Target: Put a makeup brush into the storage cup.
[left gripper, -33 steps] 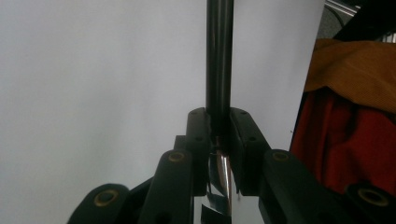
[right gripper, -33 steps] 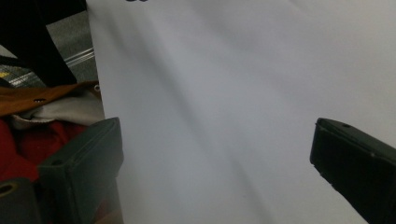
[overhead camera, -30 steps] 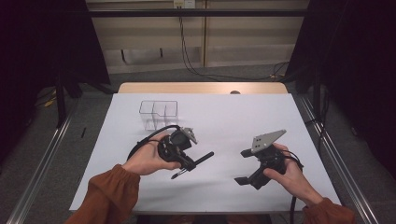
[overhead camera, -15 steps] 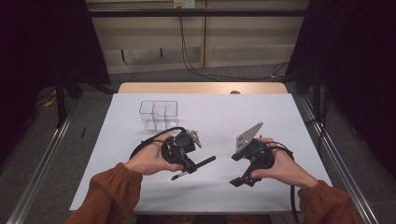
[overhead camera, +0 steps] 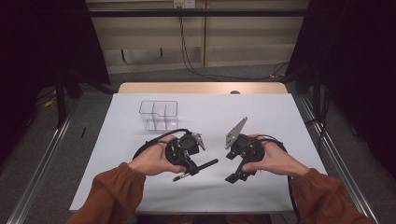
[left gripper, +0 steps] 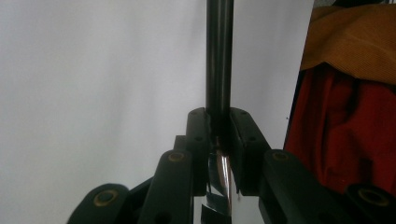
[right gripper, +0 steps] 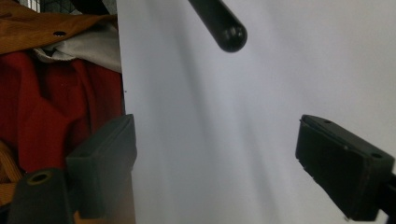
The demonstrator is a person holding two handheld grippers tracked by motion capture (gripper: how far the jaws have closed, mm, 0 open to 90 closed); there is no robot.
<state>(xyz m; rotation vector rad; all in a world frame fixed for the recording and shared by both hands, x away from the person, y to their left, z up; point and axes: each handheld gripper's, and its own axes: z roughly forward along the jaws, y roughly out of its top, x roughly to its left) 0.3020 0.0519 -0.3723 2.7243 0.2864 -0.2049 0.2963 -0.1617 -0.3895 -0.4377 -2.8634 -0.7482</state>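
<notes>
Two grippers | left gripper (overhead camera: 198,169) pinching black pen (left gripper: 219,60) | right gripper (overhead camera: 236,176) spread, narrowing, shifted toward pen

The clear box (overhead camera: 159,115) stands on the table (overhead camera: 280,116), behind the left gripper (overhead camera: 192,167) and its pen (overhead camera: 198,169)

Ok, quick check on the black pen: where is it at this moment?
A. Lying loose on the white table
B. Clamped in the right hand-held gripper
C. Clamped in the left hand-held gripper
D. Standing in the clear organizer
C: the left gripper view shows the black pen pinched between the closed jaws of the left hand-held gripper, while the right hand-held gripper stands open with nothing between its jaws.
</notes>
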